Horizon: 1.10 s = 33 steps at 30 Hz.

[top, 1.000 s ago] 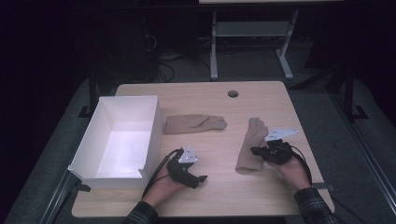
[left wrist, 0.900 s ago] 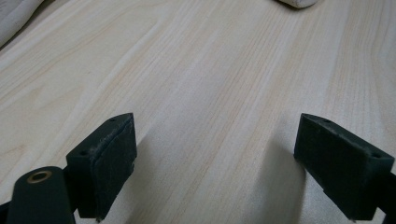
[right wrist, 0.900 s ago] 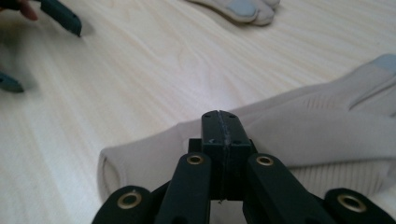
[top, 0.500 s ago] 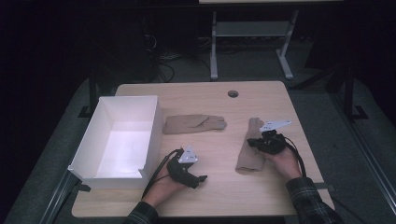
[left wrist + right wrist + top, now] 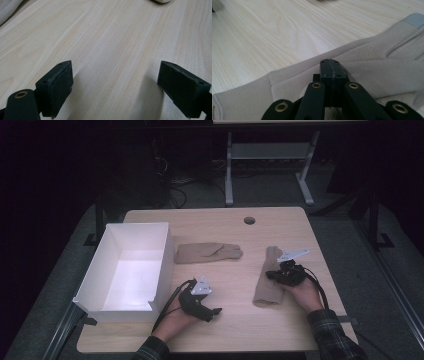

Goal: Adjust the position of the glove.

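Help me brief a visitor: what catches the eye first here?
Probably the big white box on the left of the wooden table. Next, two beige gloves: one glove lies mid-table, and the right gripper sits shut on top of the other glove. The left gripper rests open on bare wood.

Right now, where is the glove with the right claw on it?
In the high view the glove lies on the table's right side, under the right claw, right of the other glove.

R gripper (image 5: 272,274) shifted left and down onto beige glove (image 5: 265,282), fingers closed over it
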### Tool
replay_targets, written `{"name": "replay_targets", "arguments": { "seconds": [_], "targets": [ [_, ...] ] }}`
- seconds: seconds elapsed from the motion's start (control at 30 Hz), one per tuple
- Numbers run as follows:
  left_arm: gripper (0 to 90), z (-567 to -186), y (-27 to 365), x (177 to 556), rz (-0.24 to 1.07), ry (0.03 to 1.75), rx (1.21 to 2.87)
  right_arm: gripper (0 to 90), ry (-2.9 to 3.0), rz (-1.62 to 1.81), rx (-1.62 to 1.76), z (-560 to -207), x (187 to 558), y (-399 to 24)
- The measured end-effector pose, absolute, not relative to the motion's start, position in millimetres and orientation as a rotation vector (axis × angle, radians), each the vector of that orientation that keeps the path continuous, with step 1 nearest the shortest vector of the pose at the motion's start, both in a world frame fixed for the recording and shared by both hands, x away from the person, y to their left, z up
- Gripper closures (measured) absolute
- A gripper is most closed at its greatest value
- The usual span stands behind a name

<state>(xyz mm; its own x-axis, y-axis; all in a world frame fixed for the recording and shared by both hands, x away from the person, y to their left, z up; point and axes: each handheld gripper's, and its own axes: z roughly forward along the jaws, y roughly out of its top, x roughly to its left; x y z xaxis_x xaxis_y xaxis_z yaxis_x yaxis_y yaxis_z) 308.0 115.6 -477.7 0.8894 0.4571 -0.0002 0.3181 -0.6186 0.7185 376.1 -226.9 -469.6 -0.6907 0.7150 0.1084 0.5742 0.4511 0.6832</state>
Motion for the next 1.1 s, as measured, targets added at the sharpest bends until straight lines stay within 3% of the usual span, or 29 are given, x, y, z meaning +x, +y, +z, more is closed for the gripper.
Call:
{"name": "replay_targets", "arguments": {
  "seconds": [1.1],
  "targets": [
    [12.4, -478.1, 115.2, 307.0, 0.233, 0.569, 2.28, 89.8, 2.667, 1.035, 0.969, -463.7, 320.3, -227.3]
  ]
}}
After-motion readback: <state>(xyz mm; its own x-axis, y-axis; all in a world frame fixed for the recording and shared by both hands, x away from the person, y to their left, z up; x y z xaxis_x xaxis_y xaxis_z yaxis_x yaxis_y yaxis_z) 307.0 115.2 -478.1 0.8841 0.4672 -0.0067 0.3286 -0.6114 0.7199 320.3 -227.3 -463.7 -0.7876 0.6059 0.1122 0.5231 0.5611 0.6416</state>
